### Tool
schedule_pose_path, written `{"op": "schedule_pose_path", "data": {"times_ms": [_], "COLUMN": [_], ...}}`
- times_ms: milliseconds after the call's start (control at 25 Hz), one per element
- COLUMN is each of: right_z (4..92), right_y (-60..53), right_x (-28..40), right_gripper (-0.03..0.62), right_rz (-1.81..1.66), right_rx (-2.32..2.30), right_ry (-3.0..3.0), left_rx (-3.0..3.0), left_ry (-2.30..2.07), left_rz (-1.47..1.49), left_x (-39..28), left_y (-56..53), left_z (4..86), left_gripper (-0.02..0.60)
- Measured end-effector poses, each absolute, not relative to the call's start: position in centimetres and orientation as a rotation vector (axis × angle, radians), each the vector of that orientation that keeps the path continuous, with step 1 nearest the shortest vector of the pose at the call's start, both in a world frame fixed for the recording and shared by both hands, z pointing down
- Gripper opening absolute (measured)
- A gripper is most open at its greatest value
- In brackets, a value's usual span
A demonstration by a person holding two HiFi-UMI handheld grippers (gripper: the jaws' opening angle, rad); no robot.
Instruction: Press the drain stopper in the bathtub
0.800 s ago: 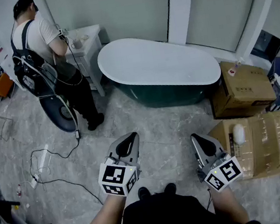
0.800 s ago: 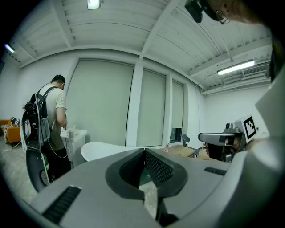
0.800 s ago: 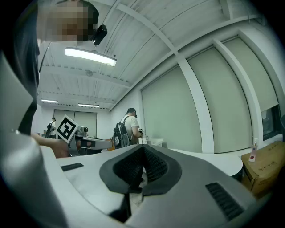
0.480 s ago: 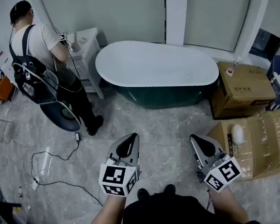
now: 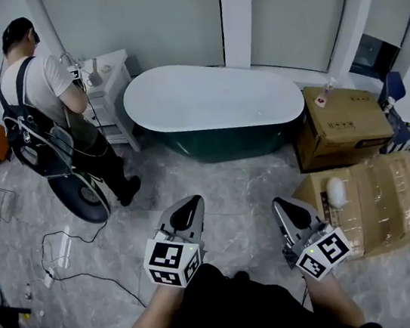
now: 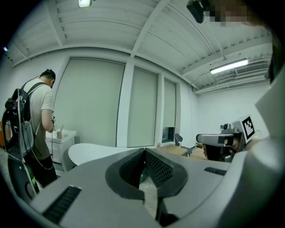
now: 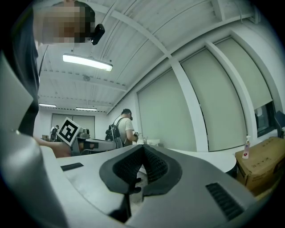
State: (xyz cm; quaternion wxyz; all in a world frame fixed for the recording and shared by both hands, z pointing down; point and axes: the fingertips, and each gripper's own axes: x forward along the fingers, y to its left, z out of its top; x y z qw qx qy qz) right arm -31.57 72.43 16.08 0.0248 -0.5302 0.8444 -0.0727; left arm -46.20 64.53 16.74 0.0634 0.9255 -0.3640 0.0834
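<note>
The bathtub (image 5: 217, 141), dark green outside with a white top, stands across the far side of the marble floor in the head view. Its inside and the drain stopper are not visible. My left gripper (image 5: 189, 204) and right gripper (image 5: 281, 207) hover side by side close to my body, well short of the tub, both shut with nothing held. In the left gripper view the shut jaws (image 6: 144, 152) point toward the tub's white rim (image 6: 91, 150). In the right gripper view the shut jaws (image 7: 143, 148) sit below the tub's rim (image 7: 213, 156).
A person (image 5: 43, 99) with a backpack stands at a white cabinet (image 5: 106, 81) beside the tub's left end. Two cardboard boxes (image 5: 343, 125) (image 5: 375, 203) sit to the right. Cables (image 5: 62, 253) lie on the floor at left, near a dark round object (image 5: 80, 199).
The whole scene has slid leftward in the head view, tub and person included. Both grippers stay shut in the same spot before me.
</note>
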Motion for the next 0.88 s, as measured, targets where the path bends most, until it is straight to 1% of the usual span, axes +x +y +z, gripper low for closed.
{"op": "schedule_pose_path", "data": {"times_ms": [240,480,680,880], "right_z": [16.5,17.3,18.2,19.2], "right_y": [72.9,70.4,66.0,59.0], "right_x": [-28.6,-25.7,-23.7,-20.8], "right_gripper": [0.014,0.015,0.015,0.015], "right_rz": [-0.276,-0.314,-0.340,-0.402], "right_rx": [-1.692,-1.742,-1.777,-1.820], "right_ry": [2.545,2.511,2.506,2.469], "left_rx": [2.814,2.826,2.813,2.811], "left_ry": [-1.042,-0.983,-0.956,-0.912], "left_rz": [0.259,0.254,0.249,0.267], "left_x": [-43.6,-40.5,-38.5,-35.6], "left_y": [64.0,60.8,55.5,48.2], "left_z": [17.0,17.6,18.8,19.6], "left_gripper": [0.014,0.014,0.014,0.014]}}
